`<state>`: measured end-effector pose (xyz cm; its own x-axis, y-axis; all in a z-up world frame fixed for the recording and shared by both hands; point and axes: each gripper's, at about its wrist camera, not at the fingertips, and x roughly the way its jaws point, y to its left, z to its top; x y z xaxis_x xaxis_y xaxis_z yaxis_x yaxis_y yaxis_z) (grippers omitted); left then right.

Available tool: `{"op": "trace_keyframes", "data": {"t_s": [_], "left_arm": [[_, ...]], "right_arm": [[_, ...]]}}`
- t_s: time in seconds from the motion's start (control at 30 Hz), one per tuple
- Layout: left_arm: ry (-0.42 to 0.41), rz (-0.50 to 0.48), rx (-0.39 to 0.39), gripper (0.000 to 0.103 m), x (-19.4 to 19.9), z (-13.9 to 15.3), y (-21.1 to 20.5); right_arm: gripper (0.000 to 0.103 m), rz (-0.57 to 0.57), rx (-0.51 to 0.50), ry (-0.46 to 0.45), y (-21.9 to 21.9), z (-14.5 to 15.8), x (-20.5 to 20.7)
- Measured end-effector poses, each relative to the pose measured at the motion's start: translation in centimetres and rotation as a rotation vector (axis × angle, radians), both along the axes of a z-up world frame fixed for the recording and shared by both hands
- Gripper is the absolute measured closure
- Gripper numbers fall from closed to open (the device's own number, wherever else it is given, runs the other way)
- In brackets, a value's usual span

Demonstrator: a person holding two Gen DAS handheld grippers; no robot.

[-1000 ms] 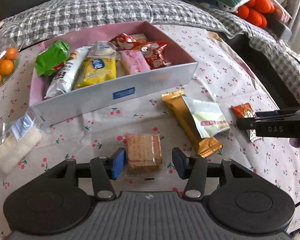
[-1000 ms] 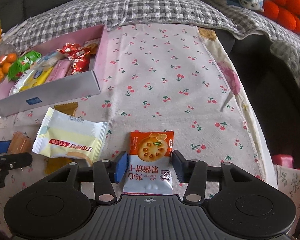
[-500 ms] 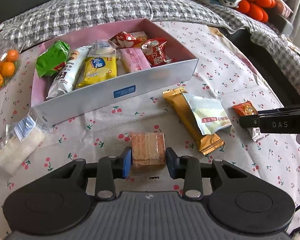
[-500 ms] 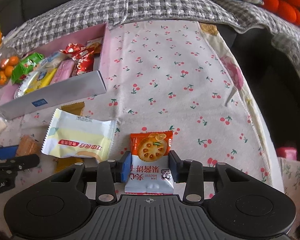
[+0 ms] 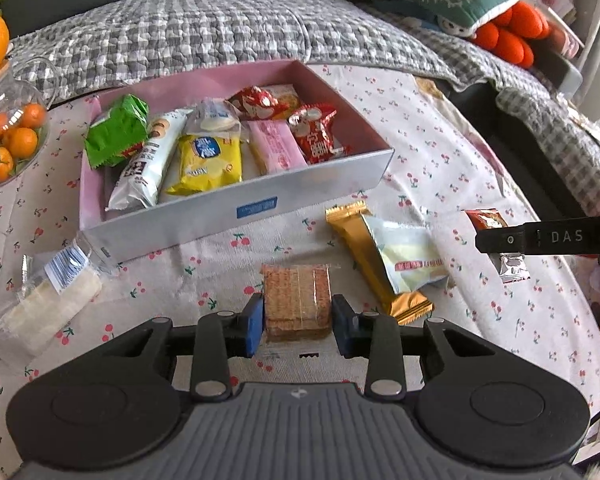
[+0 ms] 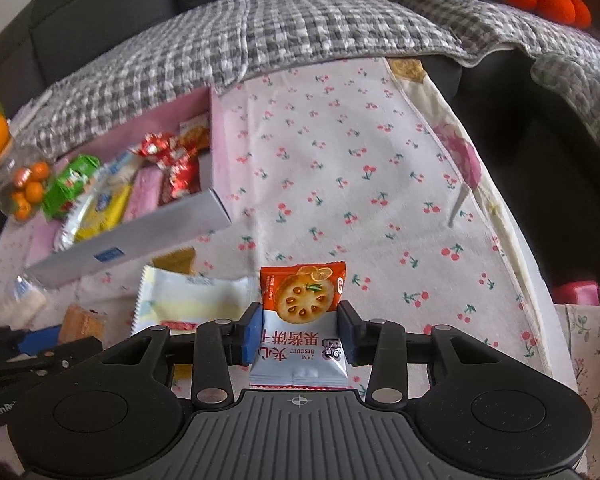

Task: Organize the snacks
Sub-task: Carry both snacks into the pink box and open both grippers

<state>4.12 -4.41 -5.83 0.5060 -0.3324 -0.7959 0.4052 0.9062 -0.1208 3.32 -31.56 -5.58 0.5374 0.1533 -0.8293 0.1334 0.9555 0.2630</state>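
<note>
Left wrist: left tongs [image 5: 298, 318] clamped on wafer pack [image 5: 297, 296]. Right wrist: right tongs [image 6: 299, 330] gripping jam biscuit packet [image 6: 300, 320] above bench [image 6: 360, 184].

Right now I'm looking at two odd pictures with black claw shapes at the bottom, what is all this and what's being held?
No robot here: a person carries a two-fingered tool in each hand, with a camera on each looking forward along its fingers. In the left view, the left tool grips a wrapped wafer block. In the right view, the right tool grips a jam biscuit packet. On the cherry-print cloth sits a pink-lined box holding snacks, with a gold bar and pale packet loose beside it.
</note>
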Motion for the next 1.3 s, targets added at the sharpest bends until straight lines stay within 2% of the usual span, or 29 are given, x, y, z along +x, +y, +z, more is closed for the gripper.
{"op": "trace_keyframes", "data": {"t_s": [0.4, 0.7, 1.0, 1.3], "left_arm": [[-0.032, 0.074, -0.084, 0.071, 1.9, 2.6, 1.8], [-0.06, 0.136, -0.128, 0.071, 4.3, 3.8, 3.1], [-0.103, 0.198, -0.126, 0.071, 6.6, 3.3, 3.2], [-0.116, 0.244, -0.127, 0.071, 8.5, 1.9, 3.1]], "right_arm": [[0.064, -0.028, 0.117, -0.078, 1.2, 3.1, 1.7], [0.064, -0.018, 0.199, -0.112, 3.8, 4.2, 4.4], [0.064, -0.023, 0.24, -0.123, 6.9, 3.9, 7.8], [0.064, -0.056, 0.252, -0.158, 7.3, 2.8, 10.3]]}}
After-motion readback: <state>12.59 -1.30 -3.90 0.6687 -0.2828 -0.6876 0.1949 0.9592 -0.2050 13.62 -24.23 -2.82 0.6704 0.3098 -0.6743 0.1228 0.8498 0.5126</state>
